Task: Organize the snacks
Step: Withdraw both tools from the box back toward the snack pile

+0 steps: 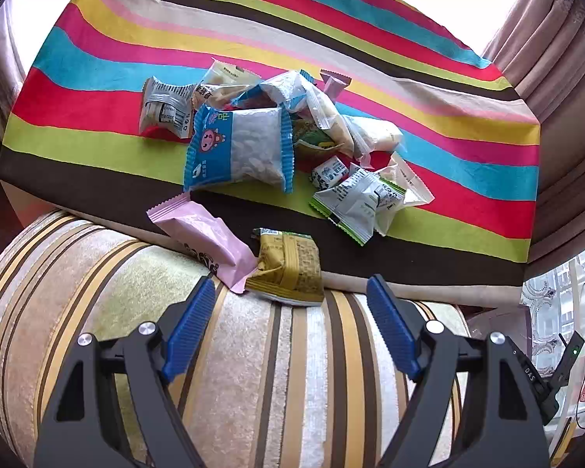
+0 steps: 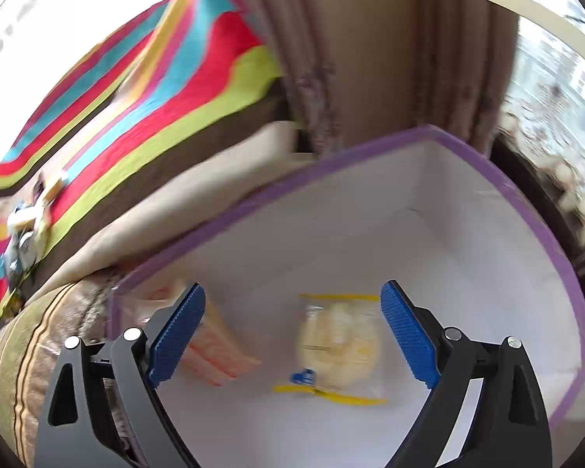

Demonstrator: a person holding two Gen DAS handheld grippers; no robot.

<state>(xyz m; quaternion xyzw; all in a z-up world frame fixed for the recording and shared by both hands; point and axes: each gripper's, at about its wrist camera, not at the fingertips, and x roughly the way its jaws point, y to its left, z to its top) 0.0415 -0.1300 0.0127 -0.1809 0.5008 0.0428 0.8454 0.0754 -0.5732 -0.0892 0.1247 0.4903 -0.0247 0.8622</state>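
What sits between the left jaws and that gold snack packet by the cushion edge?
Nothing visible. The left gripper is open, and the gold snack packet lies just ahead of its jaws on the striped cushion. The pink packet overlaps the gold one's left corner only, off to the side of the approach.

Daylight floods both your views, blowing the window areas at the top corners out to pure white. Your left wrist view is sharp, with soft shadows under the snack pile [image 1: 277, 136]. Your right wrist view smears with motion blur, worst on the striped blanket [image 2: 136, 117]. Fisheye bends every edge.
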